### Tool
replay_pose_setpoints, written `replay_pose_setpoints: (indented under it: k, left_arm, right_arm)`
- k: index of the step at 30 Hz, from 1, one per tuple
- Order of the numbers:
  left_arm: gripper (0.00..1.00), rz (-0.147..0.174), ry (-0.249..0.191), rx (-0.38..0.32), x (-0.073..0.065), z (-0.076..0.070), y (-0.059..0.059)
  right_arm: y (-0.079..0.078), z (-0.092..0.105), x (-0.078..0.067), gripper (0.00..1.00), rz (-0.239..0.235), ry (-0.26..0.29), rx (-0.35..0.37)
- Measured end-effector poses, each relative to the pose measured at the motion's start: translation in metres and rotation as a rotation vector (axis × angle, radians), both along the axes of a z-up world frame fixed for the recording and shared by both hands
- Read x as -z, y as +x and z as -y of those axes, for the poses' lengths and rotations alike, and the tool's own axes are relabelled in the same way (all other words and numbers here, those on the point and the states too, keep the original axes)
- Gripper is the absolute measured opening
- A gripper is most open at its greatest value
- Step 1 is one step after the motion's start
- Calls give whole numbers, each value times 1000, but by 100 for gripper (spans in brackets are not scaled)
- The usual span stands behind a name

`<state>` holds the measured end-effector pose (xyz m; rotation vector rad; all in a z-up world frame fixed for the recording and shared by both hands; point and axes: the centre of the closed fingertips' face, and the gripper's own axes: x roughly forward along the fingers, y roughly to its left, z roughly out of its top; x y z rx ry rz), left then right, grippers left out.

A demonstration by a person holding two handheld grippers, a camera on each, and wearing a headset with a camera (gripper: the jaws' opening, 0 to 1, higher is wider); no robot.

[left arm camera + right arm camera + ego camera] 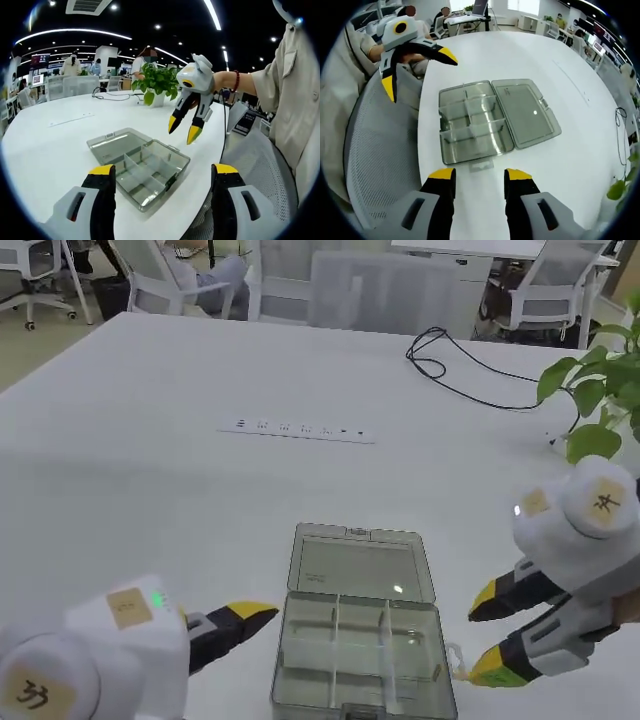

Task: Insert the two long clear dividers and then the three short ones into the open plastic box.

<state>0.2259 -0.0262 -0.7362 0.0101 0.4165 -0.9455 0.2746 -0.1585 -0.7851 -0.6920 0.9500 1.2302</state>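
Table (150, 470): box (360, 660) (open) between left gripper (240, 627), right gripper (485, 637)

Head view: bright, even overhead light. The table (150, 390) is close to washed out, and shadows on it are faint and soft-edged. One small glare spot sits on the lid (360, 570). The lower corners are out of focus.

Left gripper view: darker exposure. The ceiling is black between strip lights (212, 15), which flare white. Straight lines bow heavily toward the edges.

Right gripper view: bright, with the strongest light at the top. Pale reflections streak the box (492, 145). Fisheye bending is marked, and detail smears at the margins.
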Motion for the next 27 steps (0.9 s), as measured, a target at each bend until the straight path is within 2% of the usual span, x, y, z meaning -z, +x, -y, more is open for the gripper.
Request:
replay_pose_setpoints:
  k: [3,7,14,19,27]
  left_arm:
    - [79,-2,0,-3,0,0,0]
    - [79,-4,7,-2,0,1,0]
    - [78,-6,15,1,1,2,1]
    - [78,-8,18,0,2,0,2]
    - [78,-6,22,3,2,-1,2]
  right_arm:
    - [0,12,2,40,2,-8,3]
    - [0,36,9,42,17,-48,-9]
    - [-1,66,18,43,13,-79,0]
    - [-2,89,27,44,-10,-110,-4]
    - [-10,118,43,45,-24,-225,-40]
